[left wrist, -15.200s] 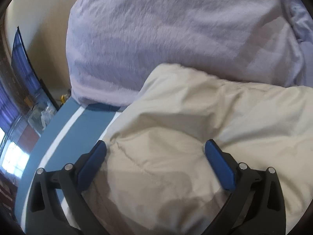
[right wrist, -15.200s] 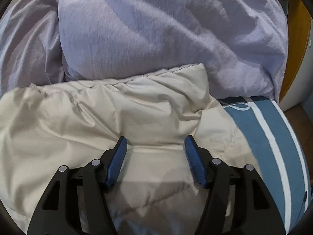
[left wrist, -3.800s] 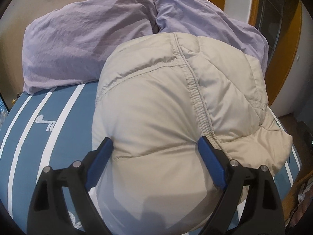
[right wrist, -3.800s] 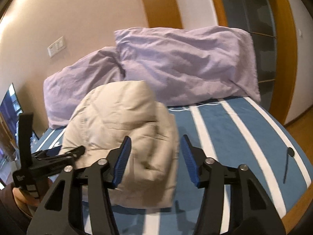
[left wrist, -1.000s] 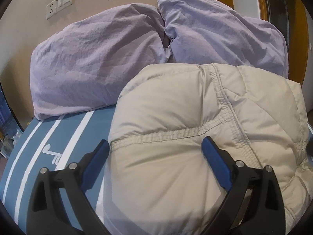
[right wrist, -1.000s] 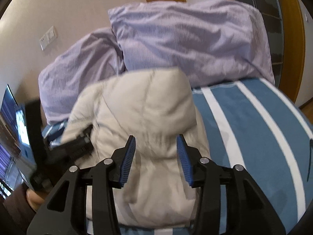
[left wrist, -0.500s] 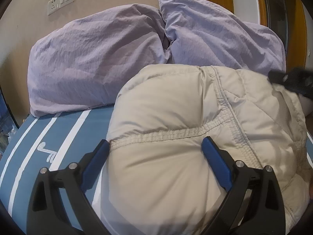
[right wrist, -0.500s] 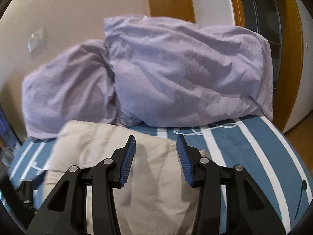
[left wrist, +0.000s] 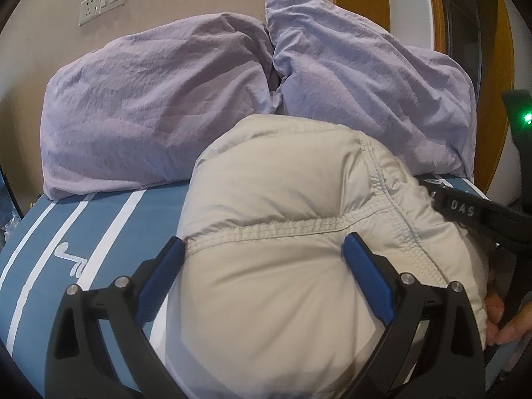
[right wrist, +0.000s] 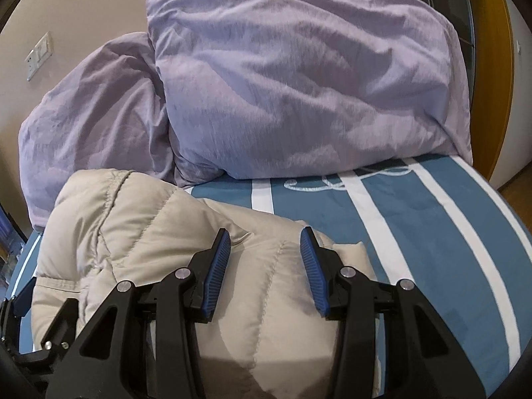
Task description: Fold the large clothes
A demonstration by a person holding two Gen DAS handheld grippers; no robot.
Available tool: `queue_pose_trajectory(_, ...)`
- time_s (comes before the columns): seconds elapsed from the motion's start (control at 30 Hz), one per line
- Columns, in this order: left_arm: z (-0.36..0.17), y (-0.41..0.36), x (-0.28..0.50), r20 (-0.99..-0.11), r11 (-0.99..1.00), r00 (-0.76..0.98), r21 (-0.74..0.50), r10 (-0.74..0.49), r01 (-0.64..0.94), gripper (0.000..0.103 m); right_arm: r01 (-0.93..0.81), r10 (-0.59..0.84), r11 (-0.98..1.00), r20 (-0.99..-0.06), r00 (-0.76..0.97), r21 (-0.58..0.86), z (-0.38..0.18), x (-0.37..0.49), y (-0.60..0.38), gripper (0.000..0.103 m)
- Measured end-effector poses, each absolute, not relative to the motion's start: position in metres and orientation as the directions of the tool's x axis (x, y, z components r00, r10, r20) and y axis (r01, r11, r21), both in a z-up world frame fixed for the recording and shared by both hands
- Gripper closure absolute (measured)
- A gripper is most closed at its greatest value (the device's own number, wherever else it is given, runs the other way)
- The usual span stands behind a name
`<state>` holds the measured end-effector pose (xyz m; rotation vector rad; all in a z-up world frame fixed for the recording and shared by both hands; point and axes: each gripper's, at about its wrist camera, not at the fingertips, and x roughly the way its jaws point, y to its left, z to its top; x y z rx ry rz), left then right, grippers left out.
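The left wrist view looks over the top of the folded beige puffer jacket [left wrist: 282,232], which bulges up as a rounded bundle with an elastic seam running across it. Only this view shows the side of the right gripper [left wrist: 478,216], entering at about 3 o'clock with lettering on its black arm, a green light above it, and the person's fingers [left wrist: 502,319] around its handle at about 4 o'clock. It also shows the wall sockets [left wrist: 103,5] plainly at 11 o'clock.

The right wrist view sees the jacket [right wrist: 173,232] from its other side, lying low at 7 to 8 o'clock on the blue bedspread with white stripes [right wrist: 415,232]. That bedspread runs wide toward 3 o'clock, which the left view hides. A tip of the left gripper [right wrist: 20,296] shows at 9 o'clock beside the jacket.

In both views two lilac pillows [left wrist: 159,99] stand against the wall at 12 o'clock, just behind the jacket.

The left gripper [left wrist: 266,266] stands wide apart, its blue pads [left wrist: 365,276] straddling the bundle and holding nothing. The right gripper [right wrist: 264,266] is moderately apart over the jacket's near edge, clamping nothing; whether it touches the fabric cannot be told.
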<state>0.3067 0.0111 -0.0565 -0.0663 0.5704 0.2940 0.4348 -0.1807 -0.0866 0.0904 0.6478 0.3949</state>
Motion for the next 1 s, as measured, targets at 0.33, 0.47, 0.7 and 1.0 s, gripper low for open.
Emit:
queue_pose_trajectory(0.33,-0.057,0.007,0.305,-0.524,0.955,0.809,0.03,0.265,-0.294,0.007,-0.317,0.376,0.926,-0.593,0.711,0.207,-0.096,0.44,-0.178,0.056)
queue_pose_trajectory(0.47,-0.057,0.006,0.305,-0.525,0.955,0.808,0.032,0.267,-0.294,0.007,-0.314,0.372,0.927,-0.609,0.701,0.205,-0.099,0.443,-0.176,0.056)
queue_pose_trajectory(0.7,-0.049,0.01,0.308,-0.564,0.96,0.791,0.008,0.237,-0.282,0.006,-0.309,0.378,0.924,-0.642,0.667,0.224,-0.108,0.45,-0.175,0.056)
queue_pose_trajectory(1.0,-0.003,0.016,0.318,-0.509,0.936,0.795,0.071,0.331,-0.345,0.006,-0.3,0.37,0.928,-0.656,0.658,0.222,-0.112,0.452,-0.175,0.056)
